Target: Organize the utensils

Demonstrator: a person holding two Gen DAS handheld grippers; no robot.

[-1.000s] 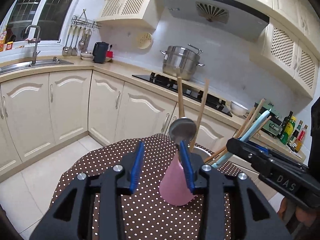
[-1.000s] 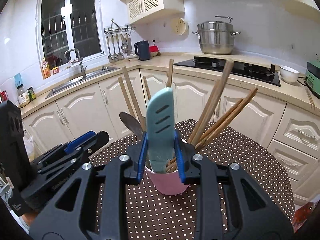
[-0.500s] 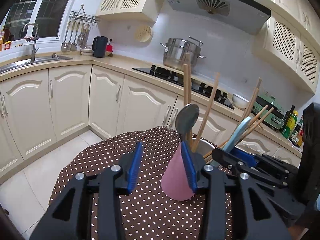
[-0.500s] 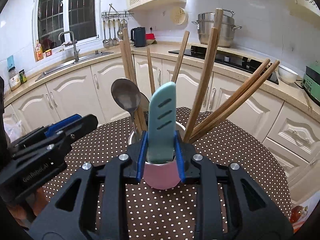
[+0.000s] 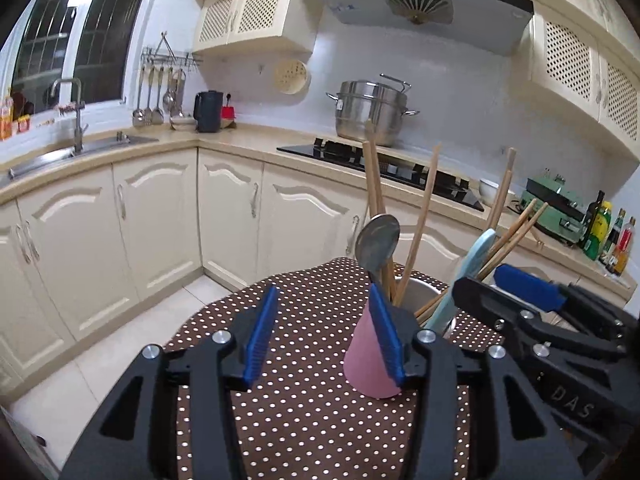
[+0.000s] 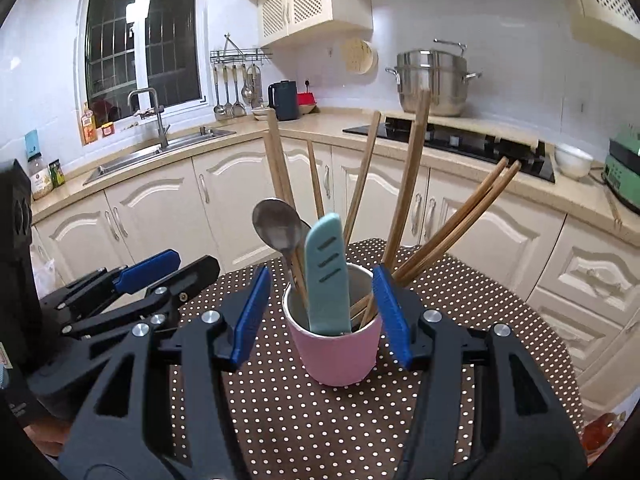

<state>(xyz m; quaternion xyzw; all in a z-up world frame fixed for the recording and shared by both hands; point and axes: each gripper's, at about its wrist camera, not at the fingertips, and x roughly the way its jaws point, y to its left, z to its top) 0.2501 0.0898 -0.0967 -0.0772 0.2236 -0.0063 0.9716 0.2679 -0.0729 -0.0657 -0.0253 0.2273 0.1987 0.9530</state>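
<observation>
While your right gripper [image 6: 320, 316] hangs level with the cup [image 6: 334, 354], its jaws have just been opening, and now both blue pads [image 6: 252, 318] stand clear on either side, the cup's rim sitting between them untouched. That pink cup stands upright on the dotted tablecloth [image 6: 288, 420], and it's full: the teal handle [image 6: 326, 276] leans at the front, a metal spoon [image 6: 278, 226] rises bowl-up just left of it, and wooden chopsticks [image 6: 408, 184] fan out behind and to the right. Over on your left gripper [image 5: 322, 340], the jaws have been opening too; they're parted with nothing between them but tablecloth [image 5: 312, 412]. From this wrist the cup [image 5: 370, 358] sits off to the right, partly behind the right-hand pad [image 5: 386, 334]; whether that pad touches the cup's wall, I can't tell. You can see the spoon [image 5: 378, 240] and chopsticks [image 5: 422, 216] sticking up above it, and the teal handle [image 5: 466, 276] slanting towards your other gripper [image 5: 516, 300], which comes in from the right edge near the cup's rim. Behind it all, a steel pot [image 6: 434, 82] sits on the hob [image 6: 452, 140], and a sink [image 6: 160, 152] lies under the window.
</observation>
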